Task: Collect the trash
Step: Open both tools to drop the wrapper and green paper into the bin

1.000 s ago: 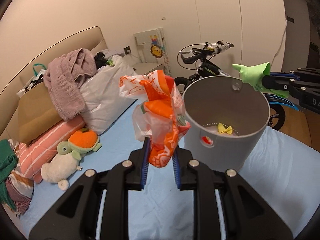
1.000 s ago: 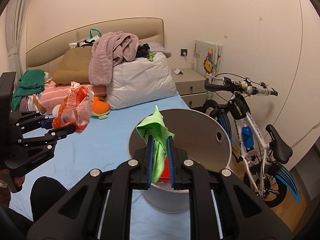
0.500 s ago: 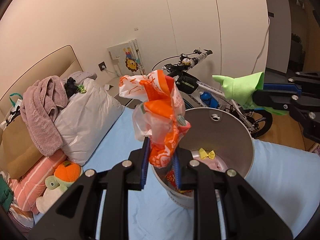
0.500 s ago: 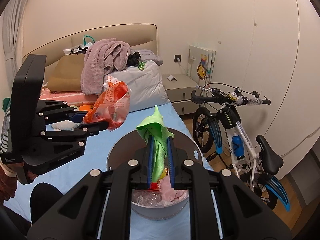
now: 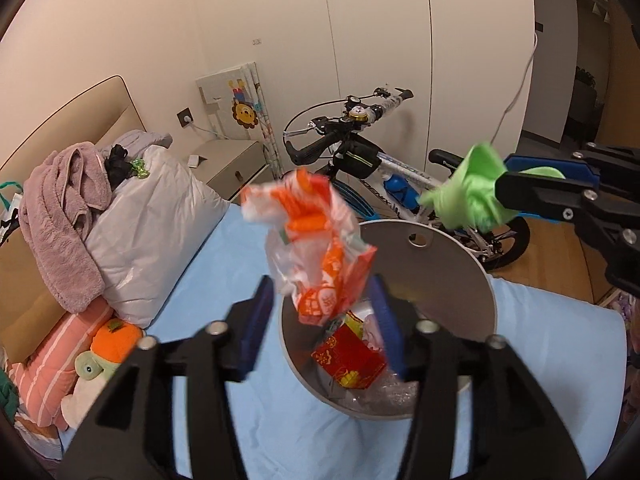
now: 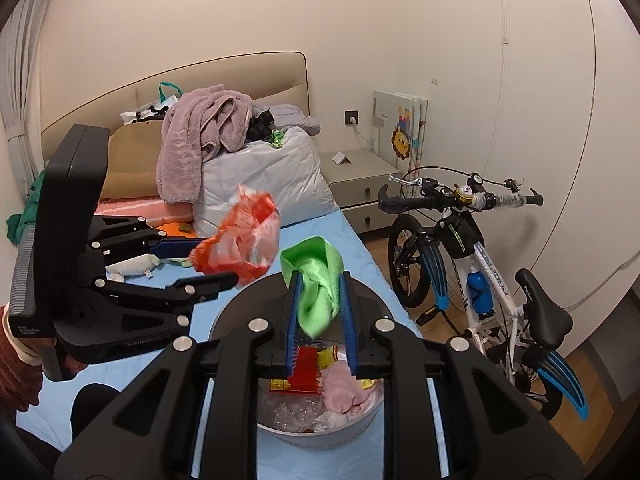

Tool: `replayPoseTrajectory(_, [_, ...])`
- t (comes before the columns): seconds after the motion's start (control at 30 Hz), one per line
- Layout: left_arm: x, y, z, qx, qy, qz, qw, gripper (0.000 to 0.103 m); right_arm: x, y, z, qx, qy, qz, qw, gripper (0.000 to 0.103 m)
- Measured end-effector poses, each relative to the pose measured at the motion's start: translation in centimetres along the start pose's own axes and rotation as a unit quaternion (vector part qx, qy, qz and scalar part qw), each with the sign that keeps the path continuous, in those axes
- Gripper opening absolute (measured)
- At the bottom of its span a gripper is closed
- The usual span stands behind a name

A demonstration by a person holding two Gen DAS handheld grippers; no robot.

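A grey round bin (image 5: 460,248) stands on the blue bed sheet and holds a red packet (image 5: 352,356) and other scraps. Over its near rim my left gripper (image 5: 322,300) has its jaws opening wide. A crumpled orange-and-white plastic bag (image 5: 316,240) hangs loose and blurred between them, touching neither pad. My right gripper (image 6: 320,284) is above the bin (image 6: 320,436) too, its jaws opening. The green wrapper (image 6: 316,280) between them is blurred at its lower end and slipping down. In the left wrist view the same wrapper (image 5: 468,192) shows at the right.
A white and blue bicycle (image 6: 480,260) leans by the wall to the right of the bed. A nightstand (image 6: 360,176) stands behind it. Pillows, a mauve towel (image 6: 200,136) and a plush toy (image 5: 108,344) lie at the head of the bed. A hand (image 6: 24,360) holds the left gripper.
Both grippers came over the bin. The left jaws spread wide and let the orange bag go. The right jaws widened around the green wrapper.
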State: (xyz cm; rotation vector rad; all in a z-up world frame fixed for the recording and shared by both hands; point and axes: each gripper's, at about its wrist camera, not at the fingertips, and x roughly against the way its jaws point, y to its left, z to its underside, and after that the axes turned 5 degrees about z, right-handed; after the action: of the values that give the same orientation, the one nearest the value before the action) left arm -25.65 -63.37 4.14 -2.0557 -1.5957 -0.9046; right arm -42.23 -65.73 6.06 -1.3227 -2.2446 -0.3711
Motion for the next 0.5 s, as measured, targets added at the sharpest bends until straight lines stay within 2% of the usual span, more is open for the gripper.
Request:
replayPoseTrajectory(0.03, [0.0, -0.2, 0.0, -0.002, -0.005, -0.005, 1.0, 0.081, 0.0, -0.1, -0.1, -0.001, 0.0, 0.001, 1.0, 0.021])
replayPoseTrajectory(0.33, [0.9, -0.6, -0.1, -0.013, -0.018, -0.019, 0.9996, 0.082, 0.7, -0.2, -0.4, -0.005, -0.007, 0.007, 1.0, 0.024])
replayPoseTrajectory(0.4, [1.4, -0.4, 0.0, -0.011, -0.022, -0.022, 0.9995, 0.082, 1.1, 0.0, -0.4, -0.002, -0.012, 0.009, 1.0, 0.033])
replayPoseTrajectory(0.5, [2.2, 0.2, 0.6, -0.002, -0.025, -0.027, 0.9993, 0.082, 1.5, 0.7, -0.6, 0.005, -0.02, 0.017, 1.0, 0.039])
